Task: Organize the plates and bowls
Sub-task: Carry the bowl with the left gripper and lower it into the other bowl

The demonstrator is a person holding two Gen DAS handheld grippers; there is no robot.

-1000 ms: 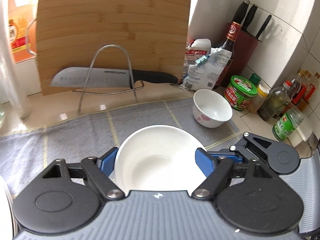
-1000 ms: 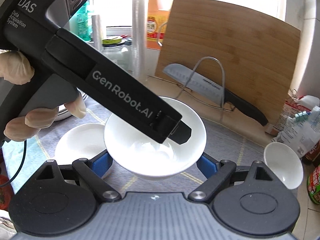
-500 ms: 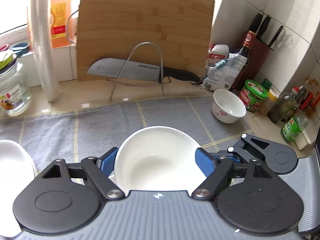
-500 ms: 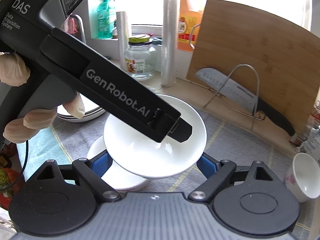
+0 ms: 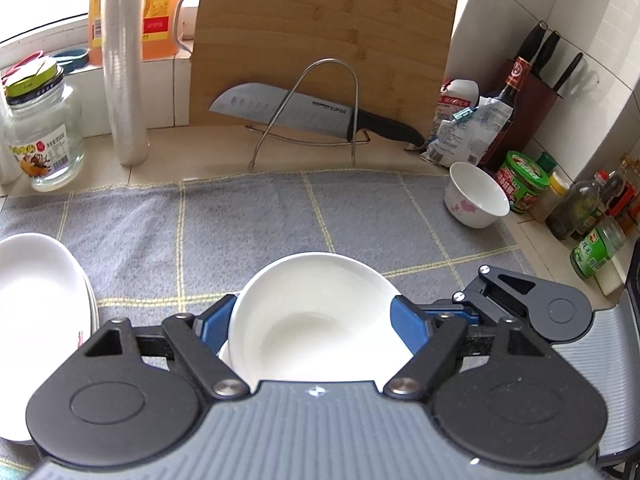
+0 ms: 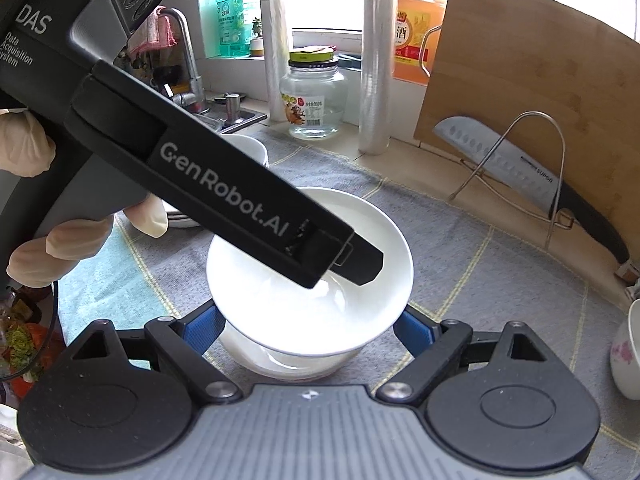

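White bowl [image 5: 316,312] pinched across rim between blue pads of left gripper [image 5: 316,322], above second bowl [image 6: 296,360] on grey mat [image 5: 248,220]. Right gripper [image 6: 308,326] jaws spread, pads flanking both bowls; contact unclear. Plate stack [image 5: 36,280] left of bowl, near mat's left edge. Small flowered bowl [image 5: 476,196] at mat's far right corner. Mat beyond bowl bare up to knife [image 5: 312,114] on wire stand.

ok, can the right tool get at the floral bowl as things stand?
Probably yes. The right tool is open and empty, and the floral bowl stands alone at the mat's edge. Only the green-lidded jar sits close behind it.
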